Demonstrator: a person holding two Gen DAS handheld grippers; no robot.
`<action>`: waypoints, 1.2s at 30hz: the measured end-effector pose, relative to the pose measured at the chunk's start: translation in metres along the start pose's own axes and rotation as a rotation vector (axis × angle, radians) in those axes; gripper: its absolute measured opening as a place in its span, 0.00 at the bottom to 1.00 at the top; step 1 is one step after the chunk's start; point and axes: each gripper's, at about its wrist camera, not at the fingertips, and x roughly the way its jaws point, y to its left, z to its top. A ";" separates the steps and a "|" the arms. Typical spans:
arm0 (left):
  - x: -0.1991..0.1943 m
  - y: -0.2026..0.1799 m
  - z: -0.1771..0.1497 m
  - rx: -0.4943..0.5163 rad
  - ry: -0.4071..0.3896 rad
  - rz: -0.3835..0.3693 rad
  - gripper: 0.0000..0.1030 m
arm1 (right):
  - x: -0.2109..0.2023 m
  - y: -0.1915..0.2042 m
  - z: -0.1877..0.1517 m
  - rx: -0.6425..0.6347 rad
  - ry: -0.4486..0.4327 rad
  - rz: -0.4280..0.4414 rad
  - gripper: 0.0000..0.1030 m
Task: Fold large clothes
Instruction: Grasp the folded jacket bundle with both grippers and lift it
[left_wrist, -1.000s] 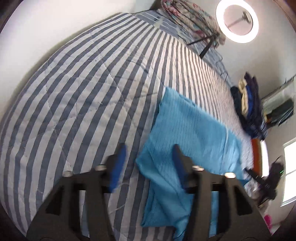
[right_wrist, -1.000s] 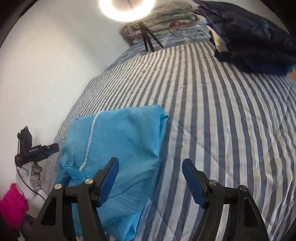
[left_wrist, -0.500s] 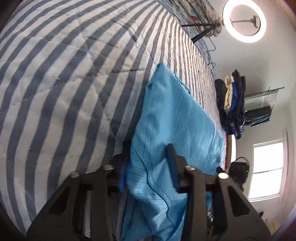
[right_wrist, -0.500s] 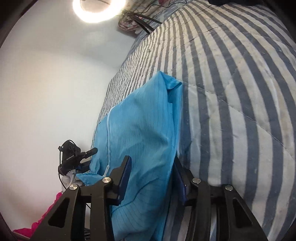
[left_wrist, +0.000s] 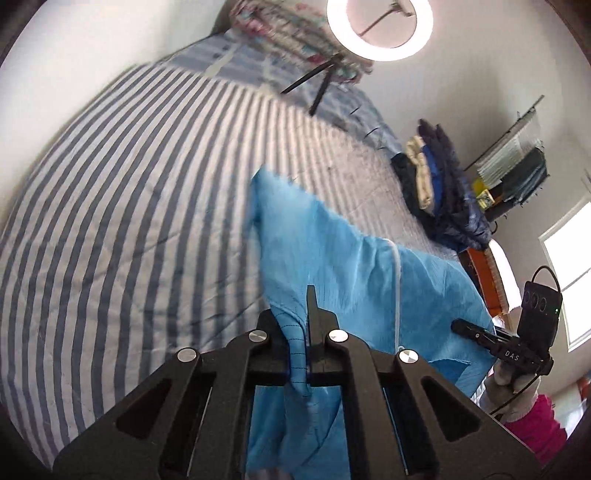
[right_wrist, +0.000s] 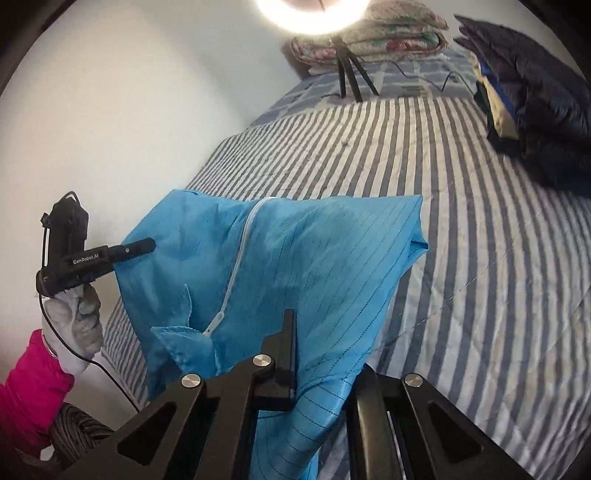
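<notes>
A bright blue zip-front garment with thin dark lines and a white zipper lies on the striped bed, its near edge lifted. My left gripper is shut on a fold of that edge, and cloth hangs down between the jaws. My right gripper is shut on the garment at its other near corner, where fabric drapes over the right finger. Each view shows the other gripper pinching the cloth: the right gripper and the left gripper, both held by gloved hands with pink sleeves.
The striped quilt covers the whole bed. A pile of dark clothes sits at the far right. A ring light on a tripod and a folded floral blanket stand at the head end. A white wall runs along the left.
Both grippers went from open above the garment down onto its near edge and shut on the cloth. They have since risen, lifting that edge off the quilt.
</notes>
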 end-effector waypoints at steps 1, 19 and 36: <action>-0.003 -0.011 0.006 0.009 -0.018 -0.011 0.01 | -0.011 0.002 0.005 -0.014 -0.012 -0.014 0.02; 0.111 -0.035 -0.024 -0.053 0.251 0.020 0.37 | -0.011 -0.139 0.003 0.177 0.117 -0.132 0.15; 0.112 0.016 -0.065 -0.374 0.213 -0.221 0.46 | 0.007 -0.192 -0.054 0.434 -0.031 0.300 0.52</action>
